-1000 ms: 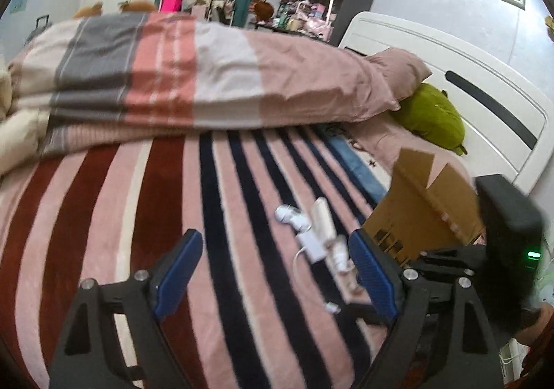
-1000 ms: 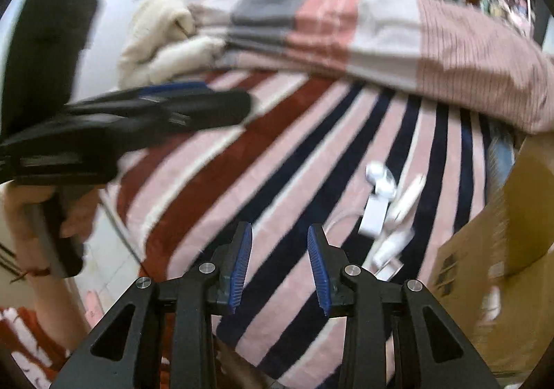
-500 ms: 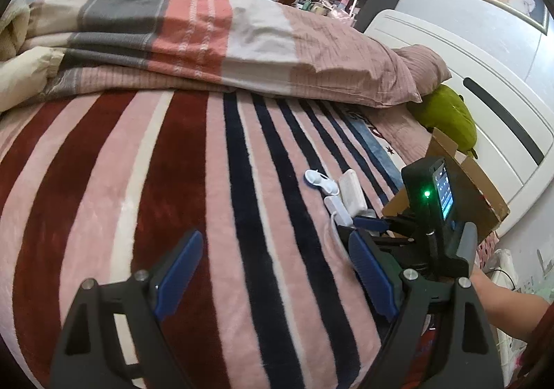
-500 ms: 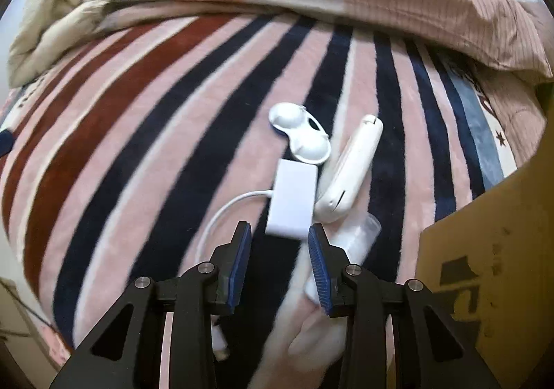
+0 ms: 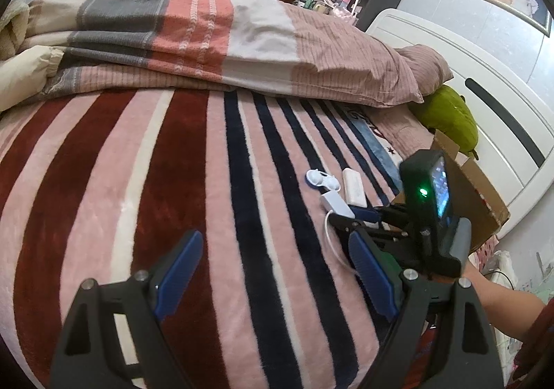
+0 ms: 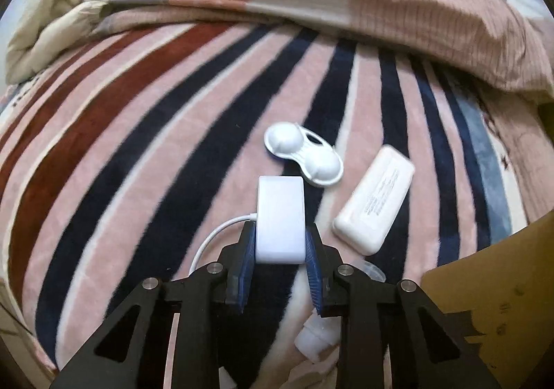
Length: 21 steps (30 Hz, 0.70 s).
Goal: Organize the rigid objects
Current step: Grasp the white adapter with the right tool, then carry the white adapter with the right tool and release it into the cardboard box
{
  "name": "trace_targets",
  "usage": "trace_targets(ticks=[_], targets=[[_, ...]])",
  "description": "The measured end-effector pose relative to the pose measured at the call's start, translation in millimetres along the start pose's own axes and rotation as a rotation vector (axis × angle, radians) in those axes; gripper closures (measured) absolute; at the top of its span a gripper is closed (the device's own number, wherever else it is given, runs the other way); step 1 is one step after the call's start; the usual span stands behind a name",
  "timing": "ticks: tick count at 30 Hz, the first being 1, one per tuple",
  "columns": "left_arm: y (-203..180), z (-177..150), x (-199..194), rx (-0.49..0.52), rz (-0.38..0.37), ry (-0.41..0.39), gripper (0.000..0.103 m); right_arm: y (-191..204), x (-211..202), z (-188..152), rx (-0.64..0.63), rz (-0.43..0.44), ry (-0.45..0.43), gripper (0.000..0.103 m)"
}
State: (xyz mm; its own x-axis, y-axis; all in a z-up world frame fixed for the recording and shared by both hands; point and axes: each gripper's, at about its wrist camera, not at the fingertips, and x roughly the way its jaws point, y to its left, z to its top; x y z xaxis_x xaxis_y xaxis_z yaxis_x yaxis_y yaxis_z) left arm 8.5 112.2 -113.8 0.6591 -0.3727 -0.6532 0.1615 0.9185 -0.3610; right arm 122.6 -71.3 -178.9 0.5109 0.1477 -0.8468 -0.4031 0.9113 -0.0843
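Several white objects lie on the striped blanket. My right gripper (image 6: 279, 243) has its blue pads on both sides of a white adapter block (image 6: 280, 215) with a white cable (image 6: 211, 240); it looks shut on it. Beyond it lie a white double-cup lens case (image 6: 304, 157) and a white oblong case (image 6: 375, 205). A clear small bottle (image 6: 318, 340) lies under the right finger. My left gripper (image 5: 273, 271) is open and empty over the blanket, left of the right gripper (image 5: 356, 215). The adapter (image 5: 336, 203), lens case (image 5: 322, 178) and oblong case (image 5: 354, 186) also show there.
An open cardboard box (image 5: 474, 195) stands at the right bed edge, also in the right wrist view (image 6: 502, 285). A folded duvet (image 5: 207, 35) lies across the far side. A green plush (image 5: 446, 118) and white headboard (image 5: 484, 77) are at the right.
My right gripper has moved forward and down onto the adapter block, which now sits between its pads. The left gripper has shifted a little; it stays open.
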Motion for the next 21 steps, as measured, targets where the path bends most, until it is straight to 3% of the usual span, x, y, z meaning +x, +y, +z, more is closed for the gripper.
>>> trace_targets(ticks=[8,9,12,15,21], targets=[[-31.6,29.0,-12.5,0.03,-0.137,-0.032,0.02,32.7,-85.0,5.6,-0.107,0.205,-0.154,0.08],[-39.0,34.6,-13.9,0.037,-0.172,-0.036,0.024,34.0,-98.1,7.3,-0.119,0.228,-0.178,0.08],[-58.1,52.1,-16.2,0.042,-0.269,-0.033,0.053,36.3,-135.8,10.9,-0.152,0.282,-0.25,0.08],[-84.9,67.1,-17.1,0.093,-0.28,-0.03,0.075,29.3,-164.4,10.5,-0.169,0.296,-0.311,0.08],[-146.7,97.7,-17.3,0.188,-0.316,-0.04,0.077,-20.2,-208.8,9.7,-0.113,0.286,-0.413,0.08]])
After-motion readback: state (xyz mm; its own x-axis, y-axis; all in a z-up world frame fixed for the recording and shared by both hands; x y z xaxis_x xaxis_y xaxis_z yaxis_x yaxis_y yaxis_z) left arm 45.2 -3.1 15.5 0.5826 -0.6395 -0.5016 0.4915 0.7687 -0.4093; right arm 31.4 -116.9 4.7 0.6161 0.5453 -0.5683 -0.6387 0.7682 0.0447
